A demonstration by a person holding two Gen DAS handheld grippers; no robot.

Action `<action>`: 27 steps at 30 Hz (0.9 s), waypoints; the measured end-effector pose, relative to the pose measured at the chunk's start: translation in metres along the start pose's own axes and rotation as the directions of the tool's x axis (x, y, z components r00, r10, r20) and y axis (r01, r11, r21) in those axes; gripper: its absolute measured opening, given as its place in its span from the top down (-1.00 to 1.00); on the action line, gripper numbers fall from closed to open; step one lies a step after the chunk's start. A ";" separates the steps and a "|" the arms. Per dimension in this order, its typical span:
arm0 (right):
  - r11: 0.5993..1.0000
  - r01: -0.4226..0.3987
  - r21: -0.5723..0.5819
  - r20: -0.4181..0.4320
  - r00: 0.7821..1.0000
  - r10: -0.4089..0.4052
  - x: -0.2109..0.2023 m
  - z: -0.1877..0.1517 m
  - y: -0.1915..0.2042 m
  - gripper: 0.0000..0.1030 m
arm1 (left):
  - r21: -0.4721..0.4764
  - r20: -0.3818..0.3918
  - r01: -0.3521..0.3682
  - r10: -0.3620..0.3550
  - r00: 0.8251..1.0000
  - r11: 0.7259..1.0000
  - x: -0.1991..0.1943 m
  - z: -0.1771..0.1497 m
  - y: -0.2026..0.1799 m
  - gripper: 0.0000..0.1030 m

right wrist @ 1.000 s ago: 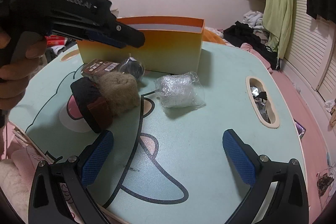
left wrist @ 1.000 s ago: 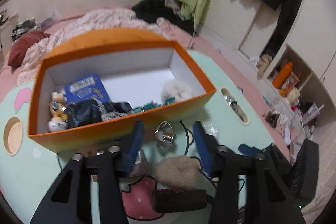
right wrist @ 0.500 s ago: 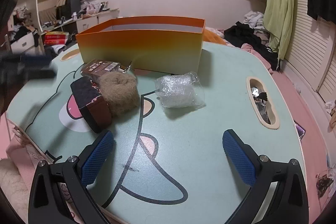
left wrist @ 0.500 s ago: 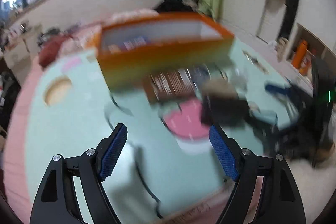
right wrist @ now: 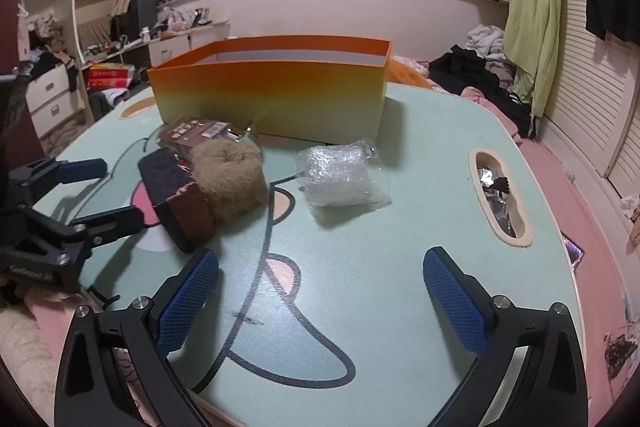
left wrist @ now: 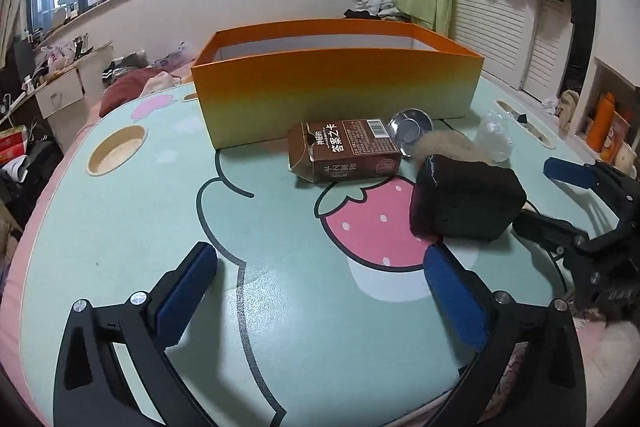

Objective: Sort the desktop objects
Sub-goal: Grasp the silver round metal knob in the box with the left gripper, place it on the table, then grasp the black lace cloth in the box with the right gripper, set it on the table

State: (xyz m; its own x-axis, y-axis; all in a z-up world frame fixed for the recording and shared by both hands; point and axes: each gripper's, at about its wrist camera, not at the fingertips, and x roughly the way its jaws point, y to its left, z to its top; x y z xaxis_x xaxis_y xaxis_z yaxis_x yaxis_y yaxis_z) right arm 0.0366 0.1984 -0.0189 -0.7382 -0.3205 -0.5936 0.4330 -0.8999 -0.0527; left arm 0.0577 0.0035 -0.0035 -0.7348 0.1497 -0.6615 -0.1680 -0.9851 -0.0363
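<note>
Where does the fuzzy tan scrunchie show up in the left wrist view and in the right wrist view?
Left wrist view: the fuzzy tan scrunchie sits right of centre, mostly hidden behind the dark case.
Right wrist view: left of centre, fully visible, against the right side of that case.
Shared landmark: the orange box stands behind it in both.

Orange box (left wrist: 340, 91) interior hidden by its near wall in both views; contents cannot be told. Metal cup (left wrist: 410, 129) partly covered by the furry scrunchie (left wrist: 444, 143) in the left view, only a sliver visible in the right. Brown carton (right wrist: 192, 133) half hidden behind the dark block (right wrist: 176, 195) in the right view. Clear plastic bag (left wrist: 494, 141) contents unreadable. Items in the bench slot (right wrist: 498, 195) too small to identify. Both gripper bodies cut off by the bottom edges.
</note>
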 end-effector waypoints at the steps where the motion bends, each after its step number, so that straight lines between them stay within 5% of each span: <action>1: 1.000 -0.007 0.005 0.006 1.000 0.007 -0.002 0.000 -0.001 -0.78 | -0.001 0.002 -0.001 0.001 1.000 1.000 0.000 -0.001 0.000 -0.99; 7: 0.997 -0.078 0.020 0.092 0.993 0.076 -0.025 0.031 -0.008 -0.45 | 0.000 0.004 0.000 0.000 1.000 1.000 0.000 -0.001 0.000 -0.99; 10: 0.971 -0.231 0.067 0.047 0.972 0.229 -0.019 0.087 -0.009 -0.27 | 0.000 0.004 0.001 -0.001 1.000 1.000 0.000 -0.001 0.000 -0.99; 14: 0.900 -0.415 0.135 -0.116 0.895 0.430 0.031 0.153 0.008 -0.07 | 0.001 0.005 0.004 -0.004 1.000 1.000 0.000 -0.001 0.000 -0.99; 17: 0.903 -0.373 0.215 -0.239 0.876 0.419 0.082 0.186 0.014 -0.12 | 0.001 0.007 0.007 -0.007 1.000 1.000 0.000 -0.001 0.000 -0.99; 21: 0.880 -0.324 0.348 -0.445 0.769 0.460 0.138 0.198 0.017 -0.32 | 0.002 0.012 0.010 -0.010 1.000 1.000 -0.002 -0.001 0.000 -0.99; 25: 0.897 -0.290 0.334 -0.530 0.729 0.433 0.165 0.190 0.028 -0.33 | 0.004 0.013 0.012 -0.012 1.000 1.000 -0.002 -0.001 -0.001 -0.99; 27: 0.879 -0.301 0.371 -0.534 0.705 0.467 0.175 0.184 0.023 0.18 | 0.004 0.014 0.014 -0.014 1.000 1.000 -0.002 -0.002 -0.001 -0.99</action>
State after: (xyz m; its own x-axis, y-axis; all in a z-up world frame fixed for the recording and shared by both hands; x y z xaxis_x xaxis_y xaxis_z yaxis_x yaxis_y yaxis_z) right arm -0.1773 0.0671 0.0234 -0.0423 -0.4880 -0.8718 0.4104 -0.8041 0.4301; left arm 0.0606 0.0039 -0.0030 -0.7415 0.1649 -0.6503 -0.1809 -0.9826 -0.0429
